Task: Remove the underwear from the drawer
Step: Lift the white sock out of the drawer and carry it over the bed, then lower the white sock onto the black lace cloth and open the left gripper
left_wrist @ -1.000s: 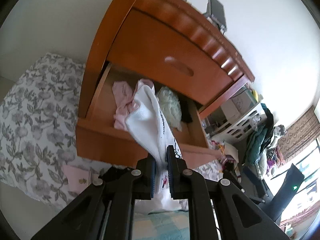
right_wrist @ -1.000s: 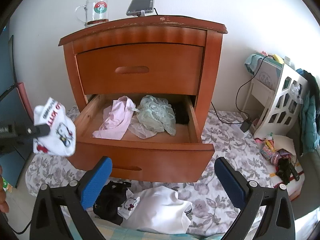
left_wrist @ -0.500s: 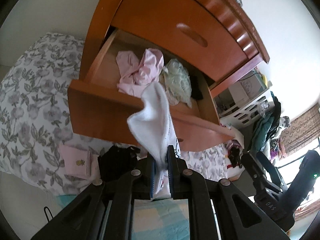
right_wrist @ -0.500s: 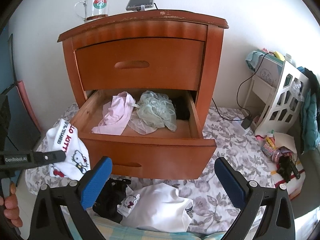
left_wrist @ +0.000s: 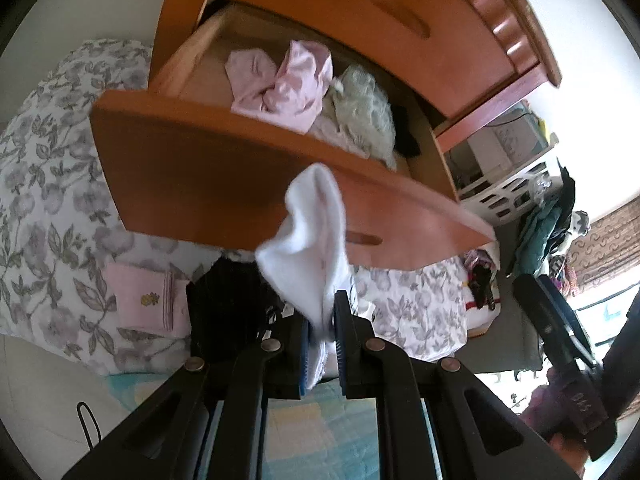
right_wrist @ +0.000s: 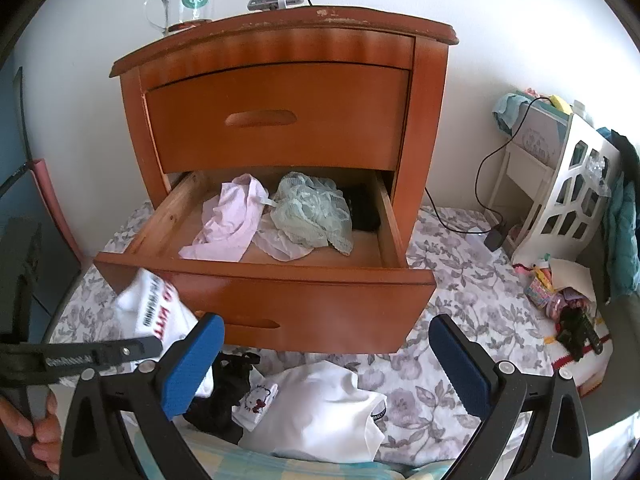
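Presently the left hand-held gripper (left_wrist: 321, 334) is clamped on limp, light white underwear (left_wrist: 310, 240), apparently by one bunched edge; right hand-held gripper (right_wrist: 326, 364) gapes empty.

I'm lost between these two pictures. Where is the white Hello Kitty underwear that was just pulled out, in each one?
Left wrist view: the white Hello Kitty underwear hangs at centre, pinched in the left gripper, in front of the drawer front.
Right wrist view: it is at lower left, below the drawer's left corner, partly behind the left gripper.
Shared landmark: the pink underwear in the open drawer.
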`<act>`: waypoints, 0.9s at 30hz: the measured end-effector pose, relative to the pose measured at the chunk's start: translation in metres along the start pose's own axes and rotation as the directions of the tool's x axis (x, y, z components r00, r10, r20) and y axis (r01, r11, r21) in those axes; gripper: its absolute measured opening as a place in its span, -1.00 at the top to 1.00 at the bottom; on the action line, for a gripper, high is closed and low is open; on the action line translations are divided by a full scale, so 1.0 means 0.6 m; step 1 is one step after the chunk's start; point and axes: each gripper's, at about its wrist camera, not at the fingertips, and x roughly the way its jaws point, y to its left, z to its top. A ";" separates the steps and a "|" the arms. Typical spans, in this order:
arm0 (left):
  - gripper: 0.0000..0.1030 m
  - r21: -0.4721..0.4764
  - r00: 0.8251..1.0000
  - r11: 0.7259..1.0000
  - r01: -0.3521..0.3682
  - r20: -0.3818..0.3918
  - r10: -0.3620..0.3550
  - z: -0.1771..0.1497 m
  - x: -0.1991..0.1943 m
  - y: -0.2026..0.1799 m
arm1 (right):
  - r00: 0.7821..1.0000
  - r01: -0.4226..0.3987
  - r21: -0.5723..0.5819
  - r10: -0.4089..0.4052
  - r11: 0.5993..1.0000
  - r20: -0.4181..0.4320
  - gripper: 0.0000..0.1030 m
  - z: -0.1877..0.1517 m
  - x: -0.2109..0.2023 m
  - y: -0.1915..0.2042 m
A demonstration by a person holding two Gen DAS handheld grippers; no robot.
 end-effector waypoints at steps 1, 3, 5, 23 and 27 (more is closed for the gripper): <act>0.79 -0.001 1.000 1.000 -0.006 -0.008 0.006 -0.001 0.006 0.001 | 1.000 0.001 0.002 -0.001 1.000 -0.002 -1.00 -0.001 0.002 -0.001; 0.79 -0.005 0.999 1.000 -0.024 -0.028 0.024 -0.003 0.023 0.004 | 1.000 0.001 0.004 -0.001 1.000 -0.006 -1.00 -0.002 0.004 -0.002; 0.79 -0.016 0.997 0.999 -0.045 -0.058 0.044 -0.005 0.045 0.012 | 1.000 0.000 0.003 0.000 1.000 -0.009 -1.00 -0.003 0.006 -0.002; -0.17 -0.112 0.980 0.985 -0.130 -0.165 0.111 -0.020 0.104 0.060 | 0.999 0.003 0.000 -0.003 1.000 -0.040 -1.00 -0.010 0.025 -0.003; -0.43 -0.125 0.974 0.979 -0.160 -0.180 0.136 -0.020 0.106 0.064 | 0.999 0.005 0.001 -0.005 1.000 -0.041 -1.00 -0.010 0.026 -0.003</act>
